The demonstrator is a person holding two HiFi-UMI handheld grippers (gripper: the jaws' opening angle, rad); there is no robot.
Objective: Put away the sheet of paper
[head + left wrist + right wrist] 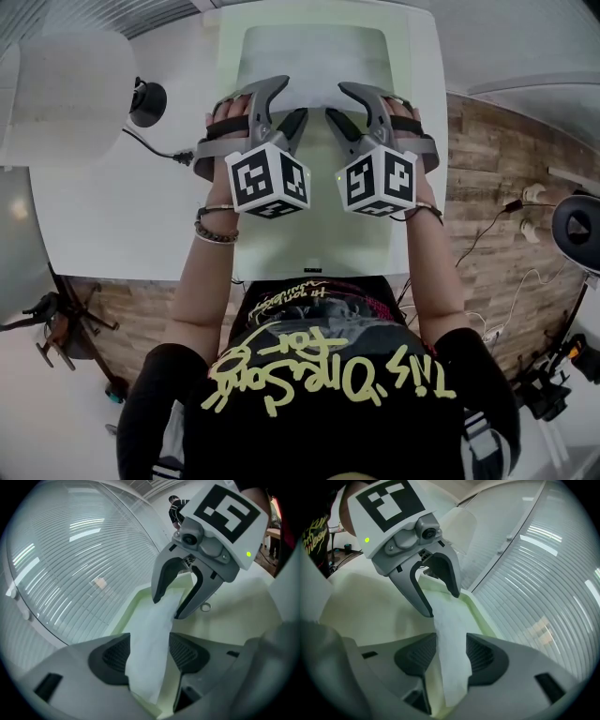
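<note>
- A white table [122,225] carries everything; its top is plain and matte.
- A pale green tray [228,75] with a raised rim lies flat on it, running lengthwise from the far end to the near edge.
- A black round object [147,101] sits left of the tray, apart from it. Its black cable [150,145] trails across the tabletop towards the tray's side.

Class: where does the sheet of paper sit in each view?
Head view: sheet of paper upper centre, at the far end of the green tray.
Left gripper view: sheet of paper lower centre, between pads of the left gripper.
Right gripper view: sheet of paper lower centre, between pads of the right gripper.
Shared landmark: the green tray.
</note>
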